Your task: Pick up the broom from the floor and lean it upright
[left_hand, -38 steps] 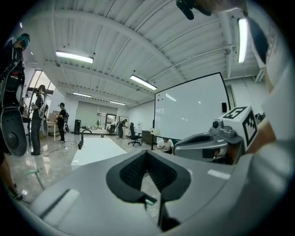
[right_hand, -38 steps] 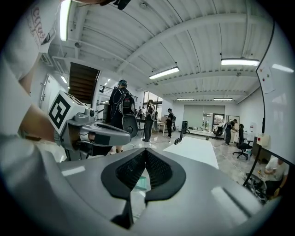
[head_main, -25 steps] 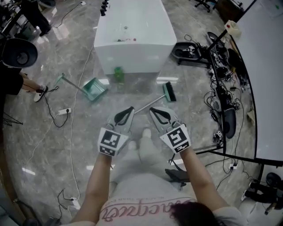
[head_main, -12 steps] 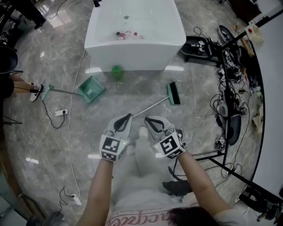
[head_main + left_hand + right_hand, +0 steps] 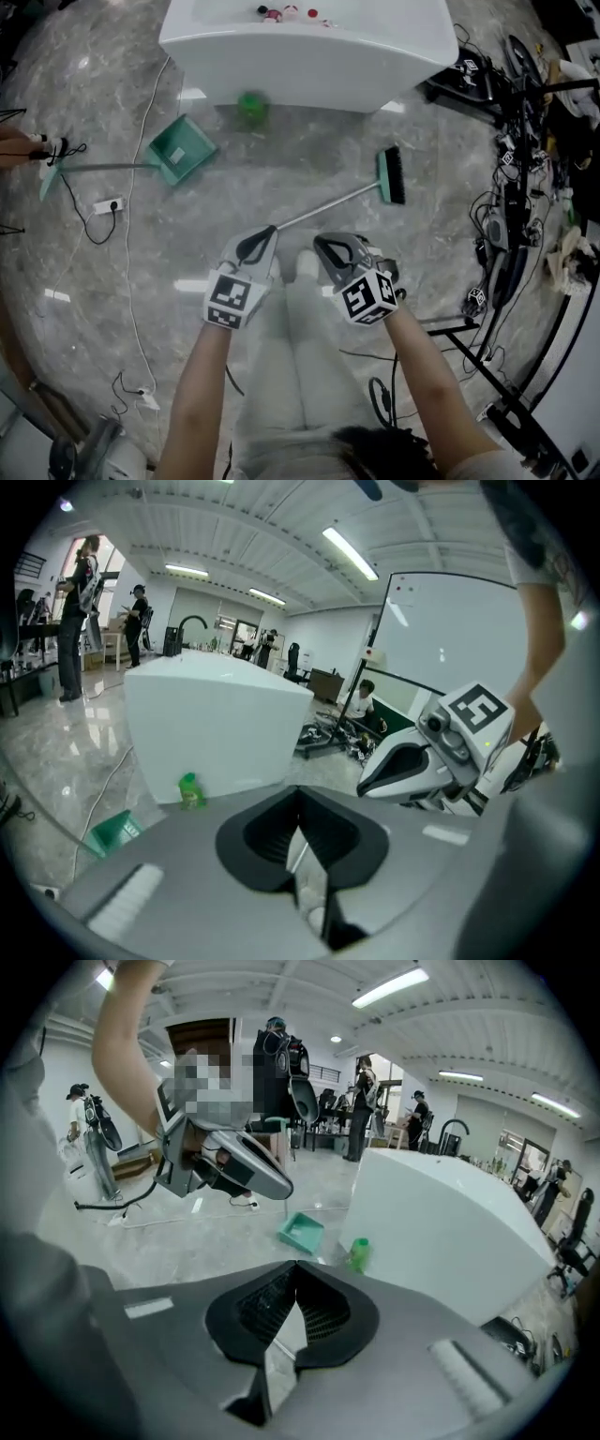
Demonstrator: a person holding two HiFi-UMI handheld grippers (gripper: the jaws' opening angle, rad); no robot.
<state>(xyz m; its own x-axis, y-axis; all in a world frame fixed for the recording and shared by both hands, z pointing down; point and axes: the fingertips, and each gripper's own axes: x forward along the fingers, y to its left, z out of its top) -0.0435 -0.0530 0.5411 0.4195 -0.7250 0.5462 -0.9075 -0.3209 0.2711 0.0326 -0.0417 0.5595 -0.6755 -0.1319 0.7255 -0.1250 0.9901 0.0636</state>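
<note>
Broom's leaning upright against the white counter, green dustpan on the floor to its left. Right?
Not quite. The broom is not leaning on the white counter; it lies flat on the floor in front of it. The green dustpan is on the floor to its left, as you said. The head view shows this.

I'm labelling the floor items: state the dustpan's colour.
The dustpan is teal green, clearest in the head view.

- The broom (image 5: 330, 202) lies flat on the grey marble floor (image 5: 281, 164), its thin silver handle running diagonally.
- Its green head (image 5: 386, 175), with dark bristles, lies near the white counter (image 5: 309, 61).
</note>
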